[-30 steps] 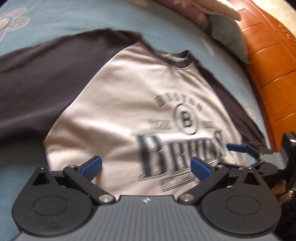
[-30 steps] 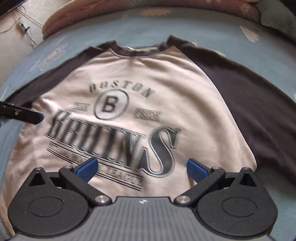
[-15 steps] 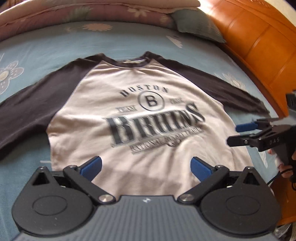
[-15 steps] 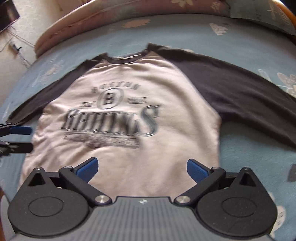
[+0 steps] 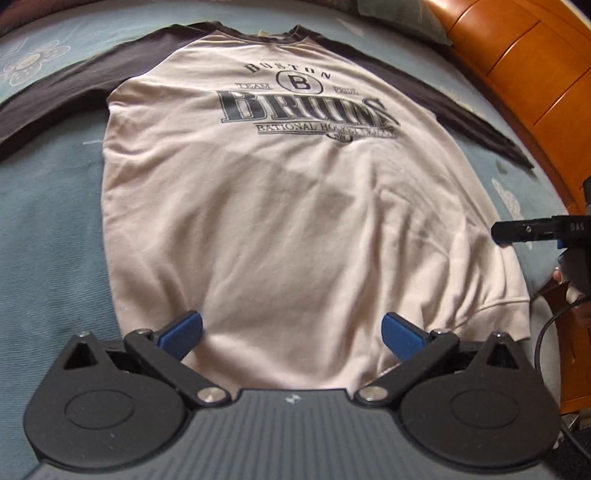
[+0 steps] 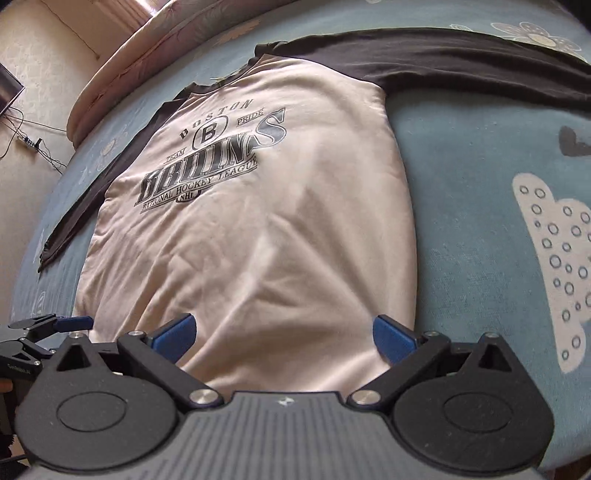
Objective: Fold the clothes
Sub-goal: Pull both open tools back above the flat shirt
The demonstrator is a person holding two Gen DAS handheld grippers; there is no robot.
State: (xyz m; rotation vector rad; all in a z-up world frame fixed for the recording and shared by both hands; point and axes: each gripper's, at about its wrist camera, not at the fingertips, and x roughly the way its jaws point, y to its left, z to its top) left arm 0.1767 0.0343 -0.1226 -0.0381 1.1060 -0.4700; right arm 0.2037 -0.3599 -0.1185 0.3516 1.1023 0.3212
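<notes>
A cream long-sleeved shirt (image 5: 280,206) with dark sleeves and a "Boston Bruins" print lies flat, front up, on a blue bedspread (image 5: 48,229). Its dark sleeves (image 5: 55,92) spread out to both sides. My left gripper (image 5: 291,332) hovers open over the lower part of the shirt with nothing between its blue fingertips. In the right wrist view the same shirt (image 6: 266,236) stretches away, and my right gripper (image 6: 283,334) is open over its hem near the right side seam. The right gripper (image 5: 517,230) shows side-on at the shirt's right edge, and the left gripper (image 6: 70,323) shows at the shirt's left hem corner.
An orange wooden bed frame (image 5: 517,55) runs along the right side. A pillow (image 5: 406,18) and a folded quilt (image 6: 147,48) lie beyond the collar. Floor with cables (image 6: 29,140) is off the bed's left edge. A black cable (image 5: 546,332) hangs by the right gripper.
Both grippers have drawn back from the chest print toward the shirt's hem, so the print now sits farther away. Both stayed open. The shirt has not moved.
</notes>
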